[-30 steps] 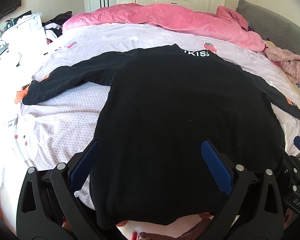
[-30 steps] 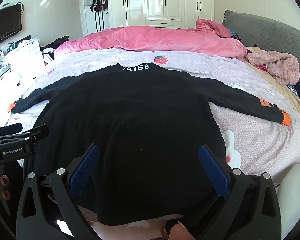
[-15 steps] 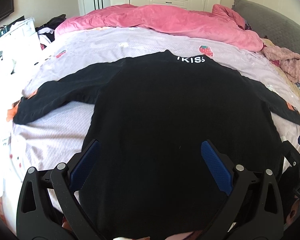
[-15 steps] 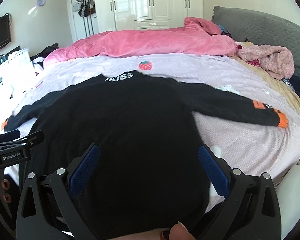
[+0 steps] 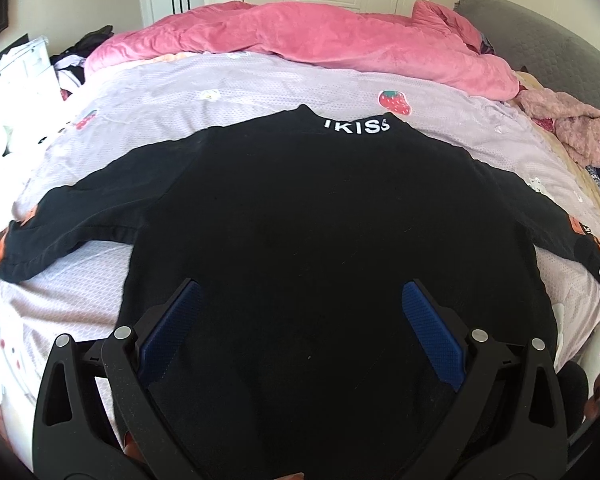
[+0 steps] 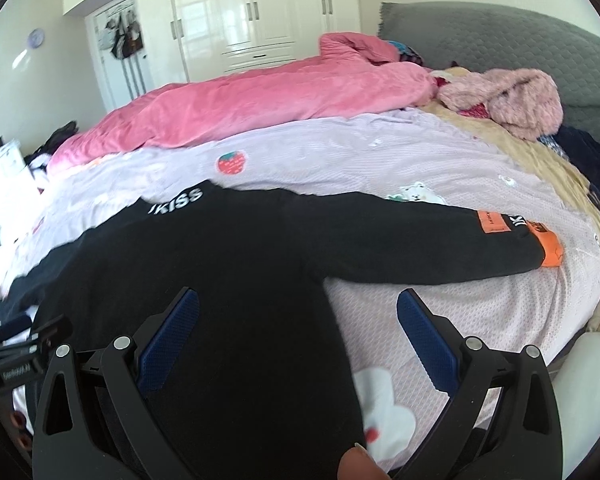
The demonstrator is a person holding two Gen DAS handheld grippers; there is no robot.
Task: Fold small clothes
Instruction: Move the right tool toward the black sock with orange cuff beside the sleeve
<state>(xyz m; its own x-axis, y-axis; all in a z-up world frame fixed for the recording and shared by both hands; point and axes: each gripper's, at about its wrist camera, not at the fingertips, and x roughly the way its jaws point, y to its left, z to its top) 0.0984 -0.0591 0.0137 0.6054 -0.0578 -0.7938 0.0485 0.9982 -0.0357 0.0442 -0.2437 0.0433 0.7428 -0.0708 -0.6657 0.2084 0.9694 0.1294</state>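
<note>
The left gripper has its blue-padded fingers spread wide with nothing between them, poised over the lower body of the black top; the right gripper is just as wide and just as empty, its 9 o'clock finger over the black cloth and its 3 o'clock finger over bare lilac bedsheet, so it straddles the garment's side edge near the hem. Neither tool grips anything, which I read as a pause between smoothing and the first fold: the top lies spread flat, back up, with the white "IKISS" lettering at the neck at 12 o'clock in the left view and both sleeves stretched out to the sides, the pose that lets a sleeve be carried across the body cleanly. The right sleeve runs out toward 3 o'clock in the right view and ends in an orange cuff; the left sleeve runs toward 9 o'clock in the left view. The right gripper's tilt toward that sleeve suggests, as a guess, that it is the next thing to be taken. A fingertip of the person shows at 6 o'clock under the right gripper. Further out, a pink duvet is heaped along the far side of the bed at 12 o'clock, a fluffy pink garment lies at 2 o'clock by the grey headboard, and white wardrobes stand behind. No basket, box or other container for finished clothes can be seen in either view
</note>
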